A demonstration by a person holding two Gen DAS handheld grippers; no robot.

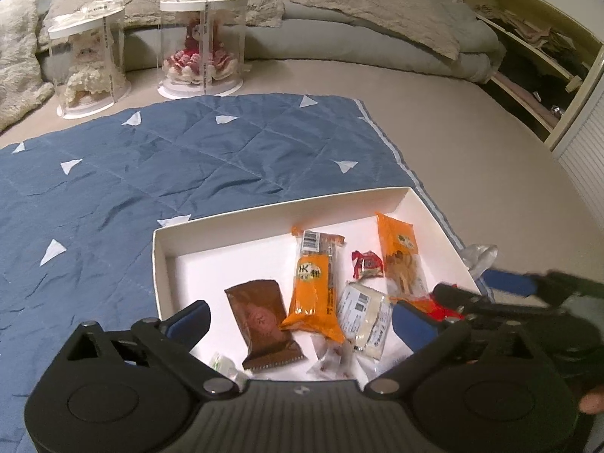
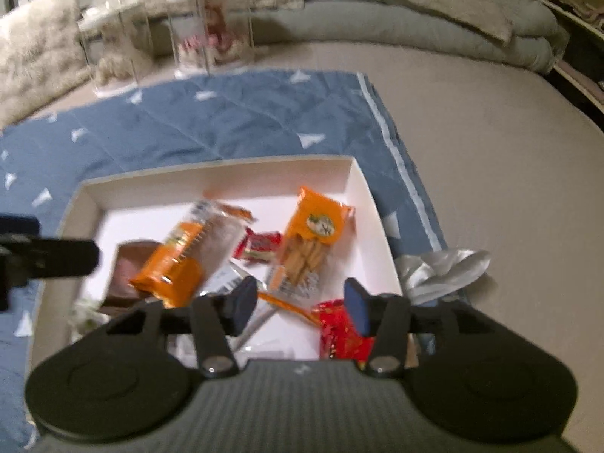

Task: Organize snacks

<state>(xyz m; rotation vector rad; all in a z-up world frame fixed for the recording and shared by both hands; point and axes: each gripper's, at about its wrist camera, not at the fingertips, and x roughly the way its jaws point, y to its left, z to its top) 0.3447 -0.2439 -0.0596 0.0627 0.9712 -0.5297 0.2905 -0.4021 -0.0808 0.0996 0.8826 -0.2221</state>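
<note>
A shallow white box [image 1: 283,207] lies on a blue quilt and holds several snacks: a brown packet [image 1: 260,324], a long orange bar [image 1: 313,287], a small red candy [image 1: 366,264], an orange breadstick packet [image 1: 402,256] and a white packet [image 1: 364,313]. My left gripper [image 1: 300,322] hangs over the box's near part, jaws wide open, with nothing gripped. My right gripper [image 2: 300,305] is open over the box's near right corner, above a red packet [image 2: 339,336], its pads touching nothing. The right wrist view is blurred.
The blue quilt [image 1: 151,158] covers a beige bed. Two clear doll cases [image 1: 204,45] stand at the back before pillows. A crumpled clear bag [image 2: 441,268] lies right of the box. Open shelves [image 1: 547,56] run along the right.
</note>
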